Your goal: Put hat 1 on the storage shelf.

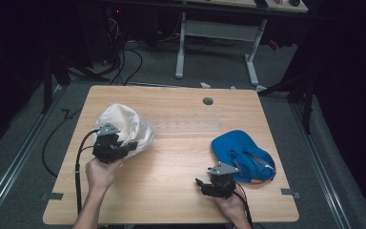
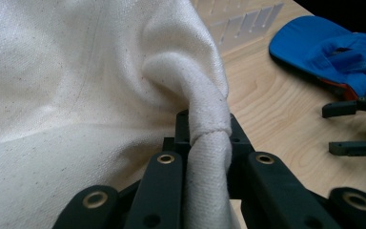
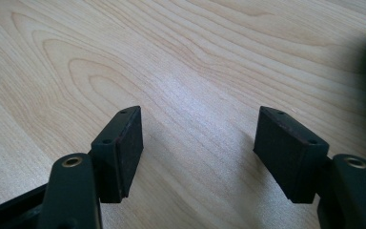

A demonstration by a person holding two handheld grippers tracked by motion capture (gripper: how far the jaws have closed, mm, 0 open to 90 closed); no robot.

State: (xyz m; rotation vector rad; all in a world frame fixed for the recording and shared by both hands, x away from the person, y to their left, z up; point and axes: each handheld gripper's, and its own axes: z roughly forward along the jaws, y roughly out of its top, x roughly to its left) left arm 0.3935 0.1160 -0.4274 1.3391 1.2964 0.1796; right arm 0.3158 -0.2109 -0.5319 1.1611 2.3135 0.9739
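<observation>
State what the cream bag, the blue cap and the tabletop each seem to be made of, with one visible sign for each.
Cream bag: probably cotton canvas, matt; coarse speckled weave, soft folds where the left hand-held gripper pinches it.
Blue cap: seemingly thin woven fabric, matt; it lies creased and limp.
Tabletop: light wood or wood-look laminate, smooth with slight sheen; printed or real grain cannot be told.

Cream cloth bag (image 1: 124, 125): bunched, puffed up, sits on table's left half, one fold twisted into rope-like strand (image 2: 209, 143). Blue cap (image 1: 242, 152): upside down, right side, well apart from bag.
</observation>
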